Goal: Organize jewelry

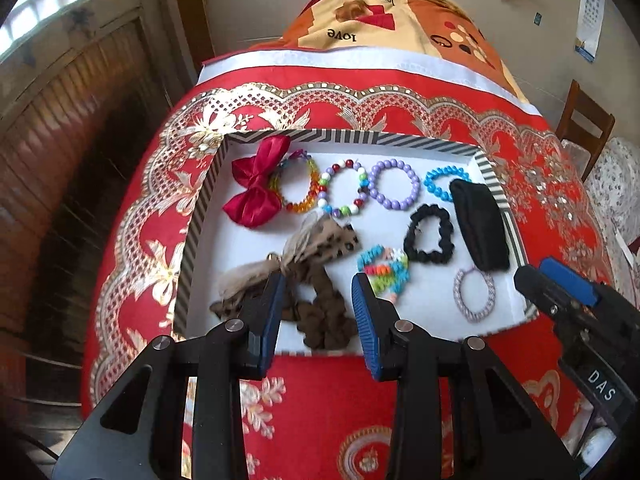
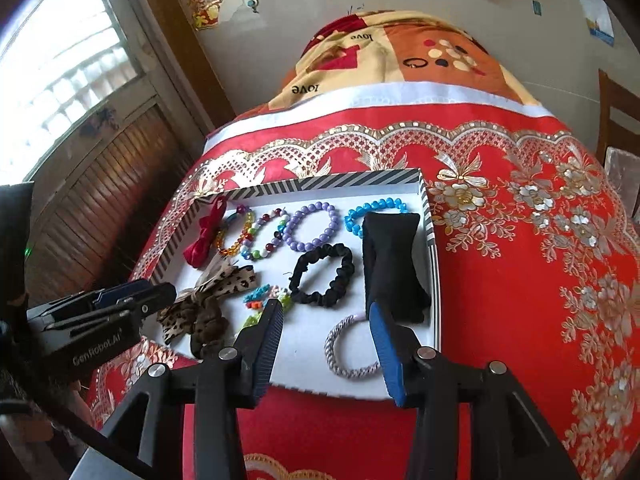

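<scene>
A striped-rim tray (image 1: 304,136) (image 2: 340,179) with a white floor lies on the red cloth. Along its back lie a red bow (image 1: 256,184), a purple bead bracelet (image 1: 394,186) (image 2: 310,227) and a blue bead bracelet (image 1: 438,182). Nearer are a black scrunchie (image 1: 430,240) (image 2: 324,278), a black pouch (image 1: 480,228) (image 2: 394,264), a leopard bow (image 1: 312,242), a brown scrunchie (image 1: 320,316), a coloured coil band (image 1: 386,272) and a silvery braided bracelet (image 1: 474,296) (image 2: 352,352). My left gripper (image 1: 319,284) hangs open above the brown scrunchie. My right gripper (image 2: 325,312) hangs open above the silvery bracelet, holding nothing.
The red and gold patterned cloth (image 1: 320,400) covers the table around the tray. A folded orange blanket (image 1: 380,12) lies beyond it. A wooden chair (image 1: 584,120) stands at the far right, and a wooden door panel (image 1: 72,120) is at the left.
</scene>
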The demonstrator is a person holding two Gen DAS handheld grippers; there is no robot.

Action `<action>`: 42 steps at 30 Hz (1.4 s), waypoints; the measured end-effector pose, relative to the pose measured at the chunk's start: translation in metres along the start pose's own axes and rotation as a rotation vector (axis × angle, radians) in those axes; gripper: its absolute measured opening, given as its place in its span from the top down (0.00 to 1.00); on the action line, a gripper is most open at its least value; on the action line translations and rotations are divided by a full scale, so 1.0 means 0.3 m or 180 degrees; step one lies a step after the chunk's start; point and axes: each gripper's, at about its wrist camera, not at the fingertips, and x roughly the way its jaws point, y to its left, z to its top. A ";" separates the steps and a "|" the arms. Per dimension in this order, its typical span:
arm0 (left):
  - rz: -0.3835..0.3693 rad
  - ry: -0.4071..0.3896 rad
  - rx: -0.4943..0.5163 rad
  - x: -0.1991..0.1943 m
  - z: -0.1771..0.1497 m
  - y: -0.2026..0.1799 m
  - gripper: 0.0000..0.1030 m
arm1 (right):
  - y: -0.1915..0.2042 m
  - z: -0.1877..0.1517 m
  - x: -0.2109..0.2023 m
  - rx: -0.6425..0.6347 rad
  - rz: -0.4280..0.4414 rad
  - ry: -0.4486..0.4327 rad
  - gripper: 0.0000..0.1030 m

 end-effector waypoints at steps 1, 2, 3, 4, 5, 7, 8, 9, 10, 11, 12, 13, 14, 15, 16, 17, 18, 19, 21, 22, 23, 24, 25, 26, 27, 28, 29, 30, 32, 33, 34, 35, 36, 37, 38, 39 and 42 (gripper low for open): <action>0.0003 -0.0011 -0.0010 -0.011 -0.010 0.000 0.67 | 0.004 -0.004 -0.012 -0.0011 -0.0005 -0.0017 0.58; 0.0012 -0.0028 -0.0018 -0.023 -0.021 0.001 0.67 | 0.007 -0.008 -0.020 -0.0011 -0.0003 -0.0024 0.58; 0.0025 -0.0048 -0.0023 -0.036 -0.032 0.001 0.67 | 0.010 -0.012 -0.029 -0.0008 -0.0001 -0.0025 0.58; 0.0032 -0.0057 -0.0026 -0.043 -0.039 0.001 0.67 | 0.013 -0.017 -0.037 -0.0013 0.0000 -0.0026 0.58; 0.0039 -0.0066 -0.0031 -0.053 -0.048 0.002 0.67 | 0.017 -0.022 -0.045 -0.0025 -0.0003 -0.0025 0.58; 0.0047 -0.0086 -0.0058 -0.075 -0.066 0.005 0.67 | 0.025 -0.032 -0.059 -0.0038 0.0004 -0.0024 0.58; 0.0045 -0.0097 -0.0074 -0.085 -0.075 0.007 0.67 | 0.031 -0.037 -0.066 -0.0051 0.0015 -0.0027 0.58; 0.0050 -0.0105 -0.0088 -0.094 -0.084 0.010 0.67 | 0.038 -0.042 -0.072 -0.0070 0.0019 -0.0030 0.58; 0.0056 -0.0108 -0.0102 -0.101 -0.091 0.010 0.67 | 0.043 -0.047 -0.078 -0.0086 0.0021 -0.0033 0.58; 0.0058 -0.0108 -0.0117 -0.108 -0.098 0.011 0.67 | 0.049 -0.053 -0.084 -0.0102 0.0024 -0.0037 0.58; 0.0054 -0.0110 -0.0127 -0.116 -0.105 0.012 0.67 | 0.054 -0.057 -0.090 -0.0114 0.0029 -0.0041 0.57; 0.0057 -0.0120 -0.0132 -0.125 -0.113 0.010 0.67 | 0.058 -0.062 -0.097 -0.0125 0.0030 -0.0046 0.57; 0.0063 -0.0133 -0.0135 -0.134 -0.119 0.009 0.67 | 0.061 -0.066 -0.104 -0.0132 0.0027 -0.0050 0.57; 0.0069 -0.0147 -0.0140 -0.142 -0.124 0.008 0.67 | 0.063 -0.070 -0.109 -0.0143 0.0019 -0.0051 0.55; 0.0075 -0.0156 -0.0141 -0.148 -0.127 0.007 0.67 | 0.065 -0.073 -0.113 -0.0148 0.0014 -0.0050 0.54; 0.0083 -0.0169 -0.0144 -0.155 -0.131 0.005 0.67 | 0.067 -0.077 -0.118 -0.0153 0.0016 -0.0052 0.50; 0.0088 -0.0182 -0.0144 -0.162 -0.134 0.004 0.67 | 0.068 -0.080 -0.124 -0.0154 0.0019 -0.0059 0.48; 0.0098 -0.0200 -0.0141 -0.170 -0.139 0.003 0.67 | 0.070 -0.082 -0.127 -0.0155 0.0024 -0.0063 0.48; 0.0113 -0.0224 -0.0139 -0.182 -0.145 0.000 0.67 | 0.075 -0.088 -0.138 -0.0177 0.0031 -0.0070 0.48; 0.0112 -0.0230 -0.0143 -0.187 -0.148 0.000 0.67 | 0.078 -0.090 -0.143 -0.0191 0.0029 -0.0075 0.48; 0.0107 -0.0237 -0.0150 -0.193 -0.152 0.000 0.67 | 0.081 -0.091 -0.149 -0.0205 0.0028 -0.0081 0.48; 0.0106 -0.0248 -0.0155 -0.199 -0.154 0.000 0.67 | 0.083 -0.092 -0.156 -0.0214 0.0030 -0.0090 0.48; 0.0109 -0.0258 -0.0156 -0.203 -0.156 0.001 0.67 | 0.084 -0.093 -0.164 -0.0216 0.0036 -0.0104 0.48; 0.0111 -0.0265 -0.0157 -0.208 -0.158 -0.001 0.67 | 0.085 -0.094 -0.170 -0.0219 0.0039 -0.0115 0.48; 0.0107 -0.0273 -0.0157 -0.214 -0.161 -0.001 0.67 | 0.087 -0.095 -0.178 -0.0230 0.0034 -0.0127 0.48; 0.0106 -0.0276 -0.0156 -0.216 -0.162 -0.002 0.67 | 0.089 -0.096 -0.182 -0.0239 0.0027 -0.0134 0.48; 0.0108 -0.0280 -0.0155 -0.220 -0.164 -0.002 0.67 | 0.090 -0.096 -0.187 -0.0246 0.0023 -0.0139 0.48; 0.0107 -0.0288 -0.0158 -0.225 -0.167 -0.001 0.67 | 0.091 -0.097 -0.192 -0.0247 0.0023 -0.0143 0.47; 0.0101 -0.0294 -0.0168 -0.229 -0.168 -0.001 0.67 | 0.093 -0.097 -0.199 -0.0245 0.0023 -0.0143 0.47; 0.0096 -0.0296 -0.0175 -0.232 -0.169 0.001 0.67 | 0.093 -0.098 -0.202 -0.0250 0.0024 -0.0146 0.46; 0.0106 -0.0295 -0.0185 -0.234 -0.170 0.002 0.67 | 0.097 -0.099 -0.205 -0.0257 0.0021 -0.0150 0.46; 0.0110 -0.0300 -0.0190 -0.237 -0.172 0.002 0.67 | 0.102 -0.100 -0.208 -0.0268 0.0019 -0.0153 0.46; 0.0104 -0.0312 -0.0196 -0.241 -0.172 0.004 0.67 | 0.108 -0.101 -0.210 -0.0283 0.0016 -0.0154 0.46; 0.0104 -0.0317 -0.0202 -0.242 -0.171 0.006 0.67 | 0.111 -0.102 -0.212 -0.0293 0.0013 -0.0156 0.46; 0.0098 -0.0323 -0.0210 -0.245 -0.171 0.007 0.67 | 0.115 -0.102 -0.215 -0.0303 0.0008 -0.0161 0.46; 0.0092 -0.0330 -0.0214 -0.247 -0.171 0.008 0.67 | 0.117 -0.104 -0.218 -0.0311 0.0005 -0.0163 0.46; 0.0086 -0.0361 -0.0223 -0.255 -0.169 0.010 0.67 | 0.123 -0.098 -0.222 -0.0337 0.0001 -0.0167 0.46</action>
